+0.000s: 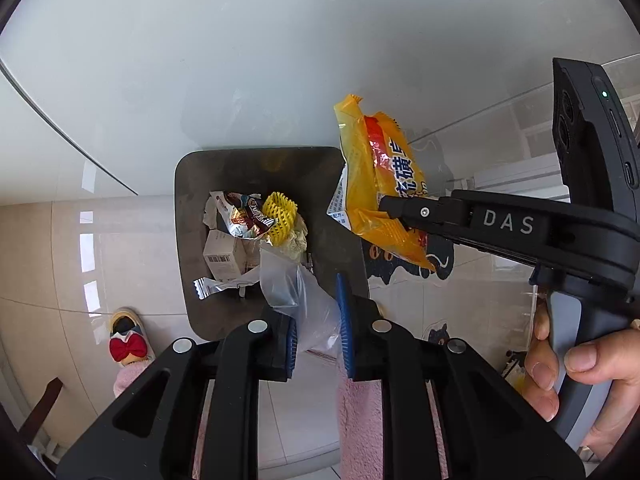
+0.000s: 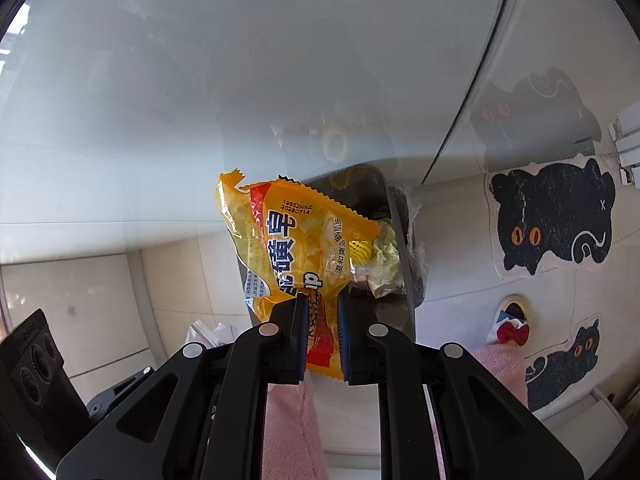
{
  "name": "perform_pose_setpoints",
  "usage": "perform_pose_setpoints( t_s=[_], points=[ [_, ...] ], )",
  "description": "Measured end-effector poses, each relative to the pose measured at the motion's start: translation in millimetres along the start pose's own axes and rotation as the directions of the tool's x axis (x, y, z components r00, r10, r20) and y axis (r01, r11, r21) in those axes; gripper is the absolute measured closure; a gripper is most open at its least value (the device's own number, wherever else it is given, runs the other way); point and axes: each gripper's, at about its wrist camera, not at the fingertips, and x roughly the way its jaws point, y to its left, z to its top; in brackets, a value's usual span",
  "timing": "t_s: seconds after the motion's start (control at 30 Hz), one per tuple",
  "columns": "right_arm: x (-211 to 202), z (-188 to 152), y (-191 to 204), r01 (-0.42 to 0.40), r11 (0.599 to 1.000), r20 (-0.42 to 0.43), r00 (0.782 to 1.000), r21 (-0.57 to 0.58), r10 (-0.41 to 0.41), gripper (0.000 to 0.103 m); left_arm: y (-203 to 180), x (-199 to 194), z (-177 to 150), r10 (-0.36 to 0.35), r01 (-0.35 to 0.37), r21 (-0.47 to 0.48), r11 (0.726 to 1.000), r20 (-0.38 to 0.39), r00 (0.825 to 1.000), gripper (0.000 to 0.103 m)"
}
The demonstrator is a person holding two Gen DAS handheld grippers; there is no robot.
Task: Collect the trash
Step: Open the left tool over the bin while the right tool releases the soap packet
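- A clear plastic bag (image 1: 298,300) is clamped between the blue pads of the left gripper (image 1: 318,334), just above the near rim of the dark trash bin (image 1: 192,216); wrappers, a small box and yellow foam netting (image 1: 280,212) are seen inside the bin
- A yellow wrapper (image 2: 288,248) is pinched by the right gripper (image 2: 323,340); it is held above the bin's right edge

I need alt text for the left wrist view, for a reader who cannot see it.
The left gripper holds a clear plastic bag over a dark bin of trash on a tiled floor. At right, the right gripper holds a yellow wrapper beside the bin.
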Motion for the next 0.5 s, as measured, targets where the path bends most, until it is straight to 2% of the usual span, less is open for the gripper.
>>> perform_pose_setpoints(
  t_s=[0.2,0.5],
  points=[
    [16.6,6.8,-2.1,-0.012,1.000,-0.042,0.999,0.024,0.013,0.088,2.1,11.4,3.1,0.012,-0.012,-0.008,1.000,-0.008,1.000,0.084],
    [19.9,11.0,5.0,0.014,1.000,-0.046,0.999,0.000,-0.014,0.085,0.0,15.2,7.3,0.034,-0.034,0.004,0.999,-0.018,0.999,0.076]
  ],
)
